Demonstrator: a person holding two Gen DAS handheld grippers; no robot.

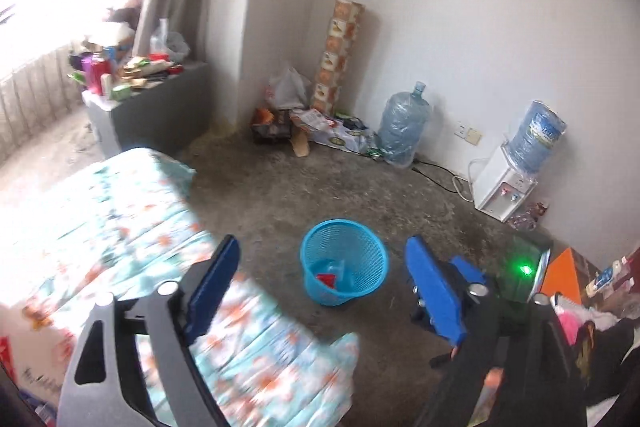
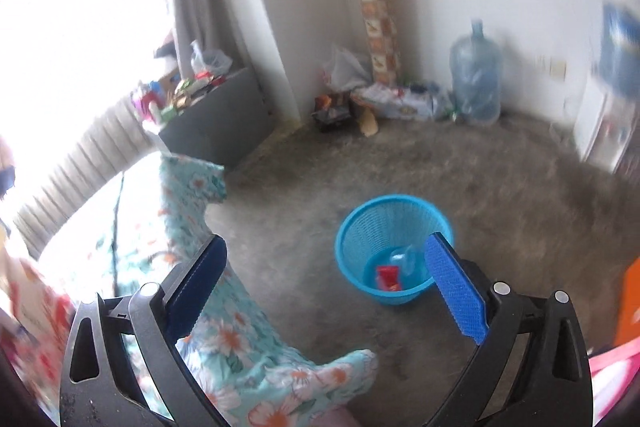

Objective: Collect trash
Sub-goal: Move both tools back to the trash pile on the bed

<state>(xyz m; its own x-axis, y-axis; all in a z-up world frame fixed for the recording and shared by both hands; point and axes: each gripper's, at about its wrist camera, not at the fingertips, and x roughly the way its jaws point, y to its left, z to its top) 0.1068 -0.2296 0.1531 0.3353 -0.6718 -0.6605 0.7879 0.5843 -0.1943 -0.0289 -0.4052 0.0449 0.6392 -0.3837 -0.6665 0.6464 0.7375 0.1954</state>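
A blue mesh waste basket point(image 1: 344, 261) point(image 2: 394, 247) stands on the concrete floor. Inside it lie a red wrapper point(image 1: 326, 279) point(image 2: 387, 277) and a clear plastic piece point(image 2: 402, 257). My left gripper point(image 1: 320, 283) hangs well above the floor with its blue pads wide apart and nothing between them; the basket shows in the gap. My right gripper point(image 2: 324, 275) is open too and holds nothing, with the basket just inside its right finger point(image 2: 454, 287). In the left wrist view, another blue-padded gripper body with a green light point(image 1: 526, 270) sits behind the right finger.
A bed with a floral teal cover point(image 1: 120, 227) point(image 2: 208, 307) fills the lower left. A grey ledge point(image 1: 160, 107) point(image 2: 216, 123) holds cluttered bottles and packets. Bags and boxes point(image 1: 316, 123) point(image 2: 384, 95), a water jug point(image 1: 402, 123) point(image 2: 476, 75) and a white dispenser point(image 1: 504, 187) line the far wall.
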